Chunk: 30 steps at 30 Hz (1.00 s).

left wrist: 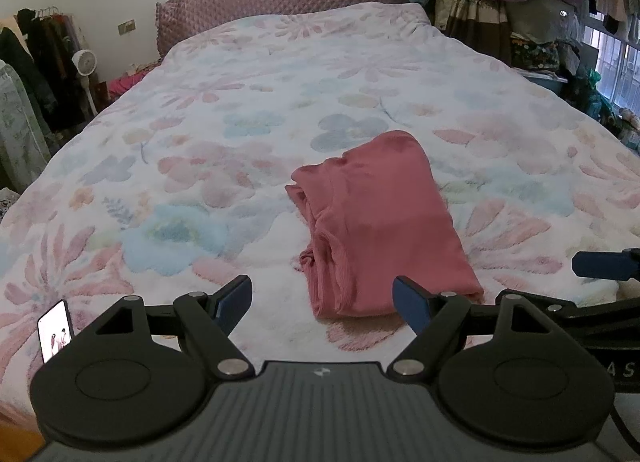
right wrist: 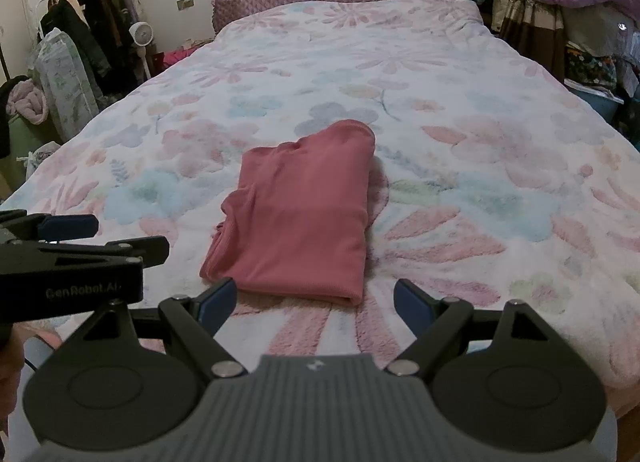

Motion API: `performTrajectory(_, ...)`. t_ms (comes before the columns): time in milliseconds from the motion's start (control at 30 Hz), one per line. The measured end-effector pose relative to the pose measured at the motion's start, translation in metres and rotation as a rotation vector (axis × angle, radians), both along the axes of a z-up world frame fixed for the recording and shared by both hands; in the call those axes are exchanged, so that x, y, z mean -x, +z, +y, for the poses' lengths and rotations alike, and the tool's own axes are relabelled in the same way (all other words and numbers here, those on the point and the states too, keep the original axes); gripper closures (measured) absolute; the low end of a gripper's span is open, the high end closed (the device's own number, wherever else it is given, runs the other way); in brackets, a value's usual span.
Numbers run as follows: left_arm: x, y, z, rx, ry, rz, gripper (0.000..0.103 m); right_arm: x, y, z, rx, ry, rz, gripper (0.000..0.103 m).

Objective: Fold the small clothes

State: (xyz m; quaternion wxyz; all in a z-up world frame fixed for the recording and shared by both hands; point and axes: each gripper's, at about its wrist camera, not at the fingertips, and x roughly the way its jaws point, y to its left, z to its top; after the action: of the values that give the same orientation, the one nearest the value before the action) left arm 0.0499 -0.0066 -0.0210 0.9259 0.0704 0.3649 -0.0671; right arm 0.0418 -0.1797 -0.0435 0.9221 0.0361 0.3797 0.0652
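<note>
pink top, nearly folded

pink top [right wrist: 298, 214] lies in a neat rectangle mid bed [right wrist: 480, 110]. left gripper [left wrist: 322, 302] and right gripper [right wrist: 314, 298] hang just short of it, both spread, empty. i'd pinch both near corners together and fold slowly, keeping edges lined up.

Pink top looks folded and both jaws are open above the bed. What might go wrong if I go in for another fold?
The pink top lies on a fluffy floral blanket; jaws closing low may pinch pile along with cloth. Its left edge is bunched and loose, so lifting there might undo the fold. The left gripper and right gripper sit close together and may collide.
</note>
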Motion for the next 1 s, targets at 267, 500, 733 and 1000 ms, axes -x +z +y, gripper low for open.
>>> performTrajectory(267, 0.0012, 0.001, 0.0007, 0.008, 0.008, -0.004, 0.01, 0.0003, 0.0006, -0.0004, 0.005, 0.01, -0.001, 0.021)
performTrajectory(500, 0.0008, 0.0035, 0.0034, 0.014, 0.02, -0.001, 0.01, 0.0004, 0.0003, 0.0008, 0.008, 0.017, 0.003, 0.021)
performTrajectory(733, 0.0014, 0.0044, 0.0032, 0.014, 0.02, 0.0, 0.01, 0.0015, 0.0005, 0.002, 0.012, 0.023, 0.007, 0.021)
performTrajectory(1000, 0.0021, 0.0023, 0.0021, 0.012, 0.011, 0.018, 0.01, 0.0019, -0.0022, 0.0021, -0.001, 0.032, 0.042, 0.021)
